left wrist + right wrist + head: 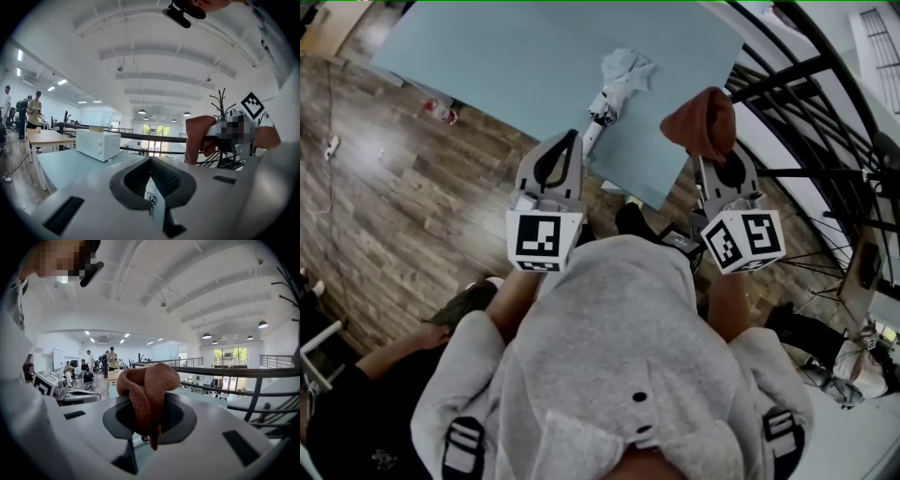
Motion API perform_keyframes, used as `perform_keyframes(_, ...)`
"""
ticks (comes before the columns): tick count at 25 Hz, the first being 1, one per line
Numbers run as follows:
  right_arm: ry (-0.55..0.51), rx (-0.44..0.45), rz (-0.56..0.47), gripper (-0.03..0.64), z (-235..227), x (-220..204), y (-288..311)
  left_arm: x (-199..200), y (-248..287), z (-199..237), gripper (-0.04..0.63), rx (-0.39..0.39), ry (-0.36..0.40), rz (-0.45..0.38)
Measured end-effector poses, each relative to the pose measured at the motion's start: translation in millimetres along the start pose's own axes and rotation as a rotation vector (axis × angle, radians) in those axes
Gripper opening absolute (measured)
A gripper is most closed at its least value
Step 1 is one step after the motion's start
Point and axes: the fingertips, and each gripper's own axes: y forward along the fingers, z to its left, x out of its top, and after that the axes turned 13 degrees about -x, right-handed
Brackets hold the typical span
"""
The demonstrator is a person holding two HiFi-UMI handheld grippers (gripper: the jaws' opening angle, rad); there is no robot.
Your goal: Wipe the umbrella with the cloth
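Observation:
A folded white umbrella (622, 79) lies on the pale blue table (506, 66), near its front edge, with its thin end pointing toward me. My left gripper (574, 142) is shut, and a narrow white piece of the umbrella's near end (151, 196) shows pinched between its jaws. My right gripper (712, 167) is shut on a brown cloth (703, 122), which bunches up above the jaws (146, 397). The cloth hangs over the table's front right corner, apart from the umbrella. The right gripper with the cloth (200, 138) also shows in the left gripper view.
A white box-shaped appliance (98, 144) stands further along the table. Black railings (806, 112) run on the right. Someone in dark clothes (356, 412) sits low at my left. A small red and white object (439, 110) lies on the wooden floor. Several people stand at desks (101, 363) far off.

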Motion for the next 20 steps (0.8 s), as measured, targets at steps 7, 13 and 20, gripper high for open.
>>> perform_keyframes(7, -0.048, 0.041, 0.018, 0.075, -8.2, 3.1, 17.9, -2.6, 2.4, 5.4, 0.014, 0.054, 0.014, 0.009)
perform_keyframes(13, -0.061, 0.092, 0.021, 0.075, -33.7, -0.9, 36.3, -6.6, 23.1, 0.6, 0.014, 0.118, 0.025, 0.029)
perform_keyframes(20, -0.09, 0.157, 0.041, 0.075, -70.1, -8.1, 58.5, -10.3, 55.7, -8.3, 0.014, 0.189, 0.034, 0.068)
